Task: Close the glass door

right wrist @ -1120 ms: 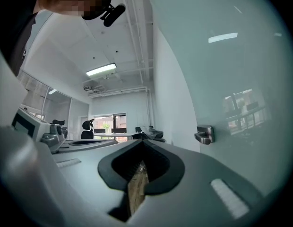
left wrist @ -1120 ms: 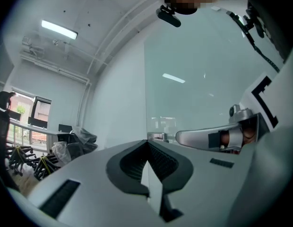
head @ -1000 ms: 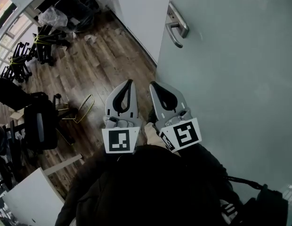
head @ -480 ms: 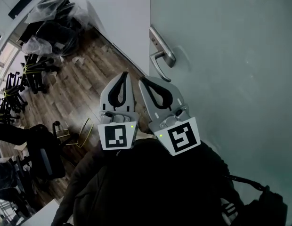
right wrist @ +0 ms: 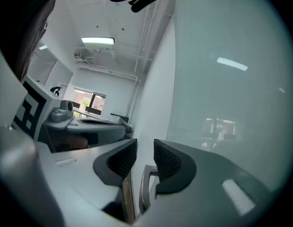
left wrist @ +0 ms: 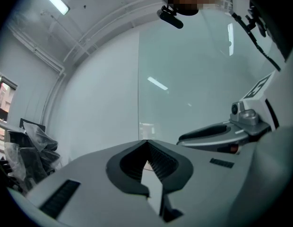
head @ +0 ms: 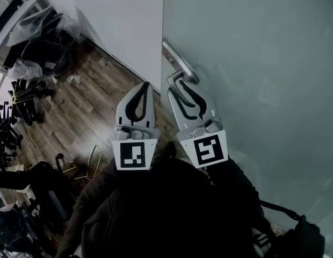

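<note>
The frosted glass door fills the right of the head view, and its metal lever handle sits near the door's left edge. My right gripper is at the handle, jaws a little apart. In the right gripper view the handle shows in the narrow gap of the right gripper, with the door to its right. I cannot tell whether the pads touch it. My left gripper is shut and empty beside it, left of the door edge. Its tips meet in the left gripper view.
A white wall meets the door's left edge. Wood floor lies below. Bagged and stacked black chairs crowd the far left, and a yellow wire frame lies on the floor. The person's dark jacket fills the bottom.
Both grippers have moved up toward the door handle. The right gripper's tips, which were short of the handle, now stand at it with the jaws slightly parted.
</note>
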